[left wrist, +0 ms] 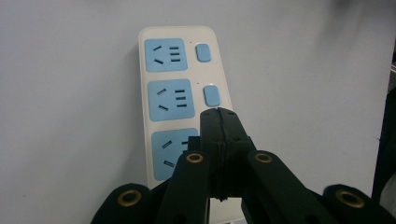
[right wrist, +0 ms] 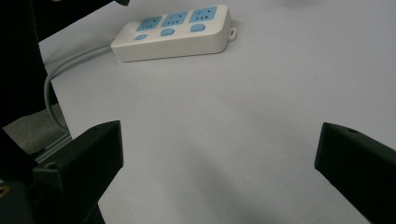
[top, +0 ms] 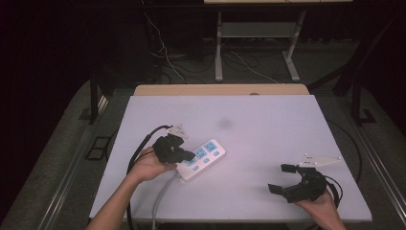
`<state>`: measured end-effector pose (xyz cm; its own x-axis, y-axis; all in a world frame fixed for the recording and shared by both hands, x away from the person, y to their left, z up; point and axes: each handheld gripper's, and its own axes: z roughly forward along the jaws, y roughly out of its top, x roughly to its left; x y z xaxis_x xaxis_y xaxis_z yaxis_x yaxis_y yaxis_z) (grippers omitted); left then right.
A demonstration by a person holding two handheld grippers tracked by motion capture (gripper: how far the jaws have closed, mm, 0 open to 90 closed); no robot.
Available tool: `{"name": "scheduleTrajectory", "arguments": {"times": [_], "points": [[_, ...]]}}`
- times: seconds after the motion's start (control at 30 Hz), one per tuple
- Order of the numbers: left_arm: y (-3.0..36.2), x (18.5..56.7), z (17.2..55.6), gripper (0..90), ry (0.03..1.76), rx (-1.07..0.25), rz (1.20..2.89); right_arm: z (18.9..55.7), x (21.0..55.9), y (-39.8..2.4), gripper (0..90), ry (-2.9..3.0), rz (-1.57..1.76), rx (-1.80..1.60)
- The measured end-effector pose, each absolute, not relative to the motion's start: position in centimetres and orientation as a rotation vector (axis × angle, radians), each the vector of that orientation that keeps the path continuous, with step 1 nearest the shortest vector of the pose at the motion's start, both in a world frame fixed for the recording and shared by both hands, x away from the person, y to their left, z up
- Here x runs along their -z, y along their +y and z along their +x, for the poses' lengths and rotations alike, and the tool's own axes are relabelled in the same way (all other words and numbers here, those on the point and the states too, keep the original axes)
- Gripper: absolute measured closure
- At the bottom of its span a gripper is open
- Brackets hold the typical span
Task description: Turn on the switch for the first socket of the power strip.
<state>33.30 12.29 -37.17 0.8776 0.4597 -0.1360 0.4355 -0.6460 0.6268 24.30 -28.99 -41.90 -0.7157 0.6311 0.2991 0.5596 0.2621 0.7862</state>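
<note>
White rectangular plastic power strip [top: 203, 159] with three light-blue socket faces and three small blue oval switches lies flat on the white desk [top: 268, 143], left of centre, angled diagonally; its grey cable [top: 162, 196] runs off the near desk edge. Left hand-held gripper [top: 187, 155], black, sits over the near end of the strip, jaws pressed fully together with nothing between them. In the left gripper view the closed tip [left wrist: 217, 122] is over the strip's switch side, between the middle blue switch [left wrist: 211, 95] and the nearest socket face [left wrist: 173, 153]; whether it touches the strip, can't tell. Far switch [left wrist: 202, 52] and far socket face [left wrist: 165, 54] are uncovered. Left hand [top: 151, 165] grips the tool from below-left, black cable [top: 143, 143] looping behind it. Right hand-held gripper [top: 281, 178], black with a grey three-cornered plate [top: 320, 161] on top, is near the desk's right front corner, well apart from the strip, jaws spread wide and empty. Right gripper view: both jaws at the frame sides, bare desk between, strip [right wrist: 173, 33] farther off at top left. Floor beyond the desk is dark, with loose cables [top: 165, 52] and a metal frame leg [top: 219, 48].
</note>
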Motion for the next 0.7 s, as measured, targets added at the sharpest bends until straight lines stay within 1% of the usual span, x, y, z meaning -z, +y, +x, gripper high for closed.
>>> {"name": "scheduleTrajectory", "arguments": {"times": [0.7], "points": [[16.1, 36.0, 31.9, 89.1, 0.732, -0.117, 2.279, 24.4, 42.0, -28.8, 0.6, 2.44, 1.155, -1.467]]}}
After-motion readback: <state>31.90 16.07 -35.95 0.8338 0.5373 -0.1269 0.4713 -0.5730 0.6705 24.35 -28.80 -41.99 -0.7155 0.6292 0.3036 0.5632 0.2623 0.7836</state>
